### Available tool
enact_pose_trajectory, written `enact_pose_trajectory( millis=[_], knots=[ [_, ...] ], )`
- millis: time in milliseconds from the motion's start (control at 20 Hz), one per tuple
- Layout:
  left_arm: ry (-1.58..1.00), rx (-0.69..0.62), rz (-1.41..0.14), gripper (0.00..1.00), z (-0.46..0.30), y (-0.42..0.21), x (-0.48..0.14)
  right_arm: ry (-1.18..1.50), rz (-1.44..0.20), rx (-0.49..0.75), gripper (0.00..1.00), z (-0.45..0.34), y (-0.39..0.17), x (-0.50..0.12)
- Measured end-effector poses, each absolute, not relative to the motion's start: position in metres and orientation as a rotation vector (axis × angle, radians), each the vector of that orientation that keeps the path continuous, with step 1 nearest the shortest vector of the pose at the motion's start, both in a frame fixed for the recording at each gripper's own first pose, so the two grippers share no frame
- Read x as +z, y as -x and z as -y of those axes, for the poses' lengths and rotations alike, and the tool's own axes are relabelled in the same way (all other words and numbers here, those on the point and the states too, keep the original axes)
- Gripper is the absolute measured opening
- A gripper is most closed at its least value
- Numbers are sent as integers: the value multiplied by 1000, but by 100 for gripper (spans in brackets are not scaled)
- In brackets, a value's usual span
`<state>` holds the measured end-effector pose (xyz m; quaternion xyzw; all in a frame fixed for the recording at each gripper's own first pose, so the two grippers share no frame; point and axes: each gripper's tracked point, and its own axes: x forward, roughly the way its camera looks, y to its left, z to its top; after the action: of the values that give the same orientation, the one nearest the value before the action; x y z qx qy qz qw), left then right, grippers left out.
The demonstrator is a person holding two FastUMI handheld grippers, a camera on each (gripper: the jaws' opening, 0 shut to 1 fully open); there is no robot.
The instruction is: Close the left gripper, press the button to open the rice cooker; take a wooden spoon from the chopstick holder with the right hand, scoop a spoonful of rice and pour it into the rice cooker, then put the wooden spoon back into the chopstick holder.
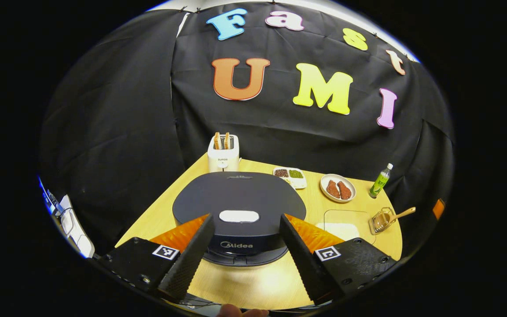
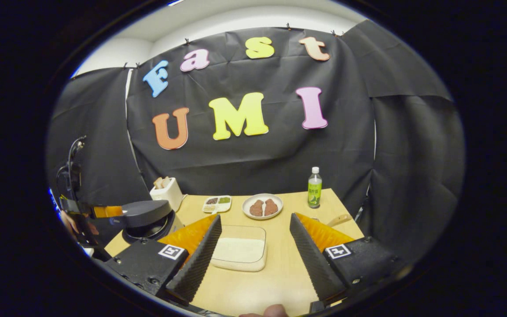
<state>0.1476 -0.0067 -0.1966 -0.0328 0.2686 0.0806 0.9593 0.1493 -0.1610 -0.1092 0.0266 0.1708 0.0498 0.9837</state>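
The dark rice cooker (image 1: pixel 238 207) sits straight ahead in the left gripper view, with its white button (image 1: pixel 239 216) on the front of the lid. My left gripper (image 1: pixel 245 216) is open, its fingers spread to either side of the button and nothing between them. At the right, the wooden spoon (image 1: pixel 401 214) leans in the chopstick holder (image 1: pixel 381 219). A clear box of rice (image 2: pixel 240 251) lies in front of my right gripper (image 2: pixel 255 216), which is open and empty. The spoon's handle (image 2: pixel 339 219) pokes out behind the right finger. The cooker (image 2: pixel 145 218) stands at the left.
On the wooden table (image 1: pixel 253 281), a white toaster (image 1: pixel 223 154) with bread stands behind the cooker. A small tray of beans (image 1: pixel 289 176), a plate of meat (image 1: pixel 337 188) and a green bottle (image 1: pixel 380 180) line the back. Black cloth walls close the booth.
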Motion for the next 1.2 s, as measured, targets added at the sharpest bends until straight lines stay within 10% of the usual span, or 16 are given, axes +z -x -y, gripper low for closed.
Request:
enact_pose_trajectory(
  millis=[1200],
  knots=[
    [183, 159, -508, 94, 4, -135, -258, -9, -355, 113, 100, 145, -160, -109]
  ],
)
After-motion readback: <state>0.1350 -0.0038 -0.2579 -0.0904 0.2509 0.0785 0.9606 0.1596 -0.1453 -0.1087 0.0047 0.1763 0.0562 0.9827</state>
